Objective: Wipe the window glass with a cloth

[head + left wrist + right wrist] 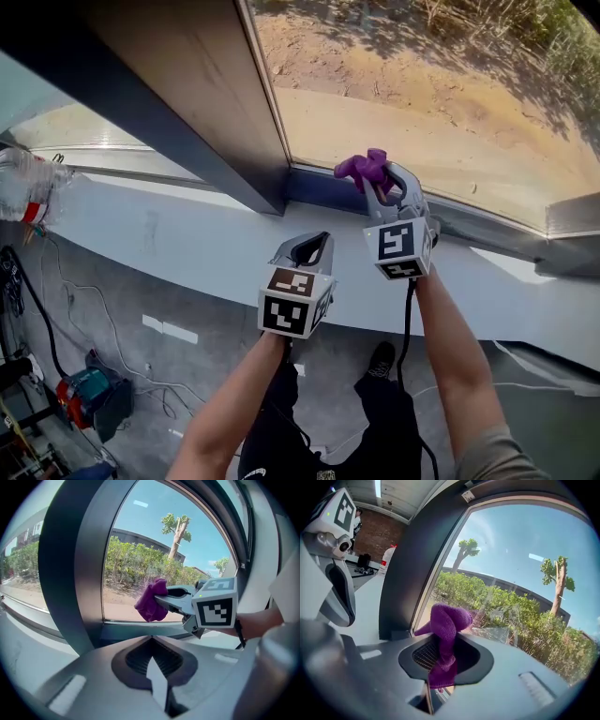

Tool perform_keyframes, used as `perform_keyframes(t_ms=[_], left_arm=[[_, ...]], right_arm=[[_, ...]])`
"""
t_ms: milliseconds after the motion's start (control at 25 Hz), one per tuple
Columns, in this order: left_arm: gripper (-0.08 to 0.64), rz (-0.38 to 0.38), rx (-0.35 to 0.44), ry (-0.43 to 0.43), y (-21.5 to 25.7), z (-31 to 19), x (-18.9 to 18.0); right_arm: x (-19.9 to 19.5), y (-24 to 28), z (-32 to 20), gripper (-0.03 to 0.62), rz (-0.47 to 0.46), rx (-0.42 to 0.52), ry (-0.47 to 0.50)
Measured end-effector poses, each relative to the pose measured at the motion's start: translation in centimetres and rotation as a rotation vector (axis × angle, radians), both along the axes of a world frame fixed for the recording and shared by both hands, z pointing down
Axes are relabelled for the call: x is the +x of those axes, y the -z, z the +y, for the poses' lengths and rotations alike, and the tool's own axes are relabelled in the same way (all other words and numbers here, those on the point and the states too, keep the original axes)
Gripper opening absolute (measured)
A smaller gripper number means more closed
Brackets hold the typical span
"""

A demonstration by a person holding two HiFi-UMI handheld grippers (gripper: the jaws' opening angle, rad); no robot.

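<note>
At the left edge of the head view, the bottle (26, 187) is cut off. The lower end of the purple cloth (445, 620) hides between the fingers (506, 681) of the right gripper (378, 187). I can't tell what the small dark things (363, 566) are at the upper left of the right gripper view.

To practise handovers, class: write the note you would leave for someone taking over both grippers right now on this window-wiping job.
Right gripper: shut on the purple cloth, held low at the window glass, near the dark frame post. Contact with the glass cannot be confirmed.
Left gripper: shut, empty, hovering over the white sill.
Done: cloth is in the jaws and at the pane.
Left: wipe across the glass; no wiped area shows.
</note>
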State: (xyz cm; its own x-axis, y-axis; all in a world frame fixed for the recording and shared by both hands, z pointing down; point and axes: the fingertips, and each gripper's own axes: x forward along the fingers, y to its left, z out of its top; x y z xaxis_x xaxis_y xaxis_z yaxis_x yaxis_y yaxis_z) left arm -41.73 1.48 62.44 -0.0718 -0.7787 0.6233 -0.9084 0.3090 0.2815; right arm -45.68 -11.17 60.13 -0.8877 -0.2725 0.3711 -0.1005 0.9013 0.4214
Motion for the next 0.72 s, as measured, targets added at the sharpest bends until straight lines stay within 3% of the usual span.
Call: perform_keyframes(t_ms=[400,720], left_arm=[[0.0,0.0,-0.04,-0.037,-3.7,-0.1,-0.7],[0.0,0.003,-0.041,-0.058,-3.3,-0.5,0.2]], right_arm=[[-0.1,-8.8,-0.3,0.098,0.151,-0.05,-0.031],[1.6,-8.9,-1.4,0.098,0.183,-0.061,-0.058]])
